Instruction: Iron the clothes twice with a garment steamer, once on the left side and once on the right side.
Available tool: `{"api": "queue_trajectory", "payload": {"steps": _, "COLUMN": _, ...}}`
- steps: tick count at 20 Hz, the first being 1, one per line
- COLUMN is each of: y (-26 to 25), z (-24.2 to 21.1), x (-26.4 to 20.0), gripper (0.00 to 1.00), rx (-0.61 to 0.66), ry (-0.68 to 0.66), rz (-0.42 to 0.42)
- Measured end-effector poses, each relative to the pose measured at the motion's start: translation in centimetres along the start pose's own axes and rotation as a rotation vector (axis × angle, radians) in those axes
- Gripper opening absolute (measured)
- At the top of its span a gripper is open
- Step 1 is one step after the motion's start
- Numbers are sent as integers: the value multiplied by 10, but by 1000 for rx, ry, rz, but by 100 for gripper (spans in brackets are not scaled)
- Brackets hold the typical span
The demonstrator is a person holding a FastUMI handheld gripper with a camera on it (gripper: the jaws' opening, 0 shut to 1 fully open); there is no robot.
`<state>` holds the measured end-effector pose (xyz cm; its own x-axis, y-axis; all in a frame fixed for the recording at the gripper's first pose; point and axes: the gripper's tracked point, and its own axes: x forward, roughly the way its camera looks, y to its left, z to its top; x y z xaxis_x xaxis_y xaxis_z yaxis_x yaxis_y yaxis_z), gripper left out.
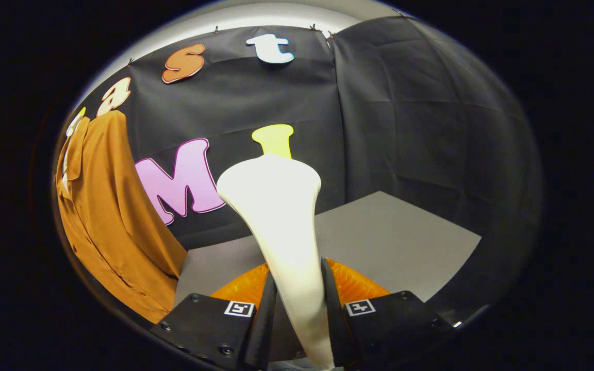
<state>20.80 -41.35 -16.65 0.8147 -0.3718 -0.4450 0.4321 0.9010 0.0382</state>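
A white garment steamer [279, 216] rises from between my fingers, its handle narrow at the bottom and its head widening at the top. My gripper [298, 304] is shut on the handle, with both fingers pressing its sides. A brown-orange shirt [106, 221] hangs to the left of the steamer, against the booth wall, its collar at the top and its hem low beside the table. The steamer head is held off to the right of the shirt, apart from it and not touching the cloth.
A grey table [395, 242] lies beyond the fingers, running to the right, with the black cloth wall [421, 129] behind it and on the right side.
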Motion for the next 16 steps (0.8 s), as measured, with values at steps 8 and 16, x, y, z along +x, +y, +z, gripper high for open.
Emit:
{"api": "queue_trajectory", "payload": {"steps": 8, "y": 60, "z": 30, "x": -77, "gripper": 49, "rx": -24, "ry": -175, "rz": -60}}
{"api": "queue_trajectory", "payload": {"steps": 16, "y": 170, "z": 25, "x": -115, "gripper": 49, "rx": -75, "ry": -245, "rz": -68}}
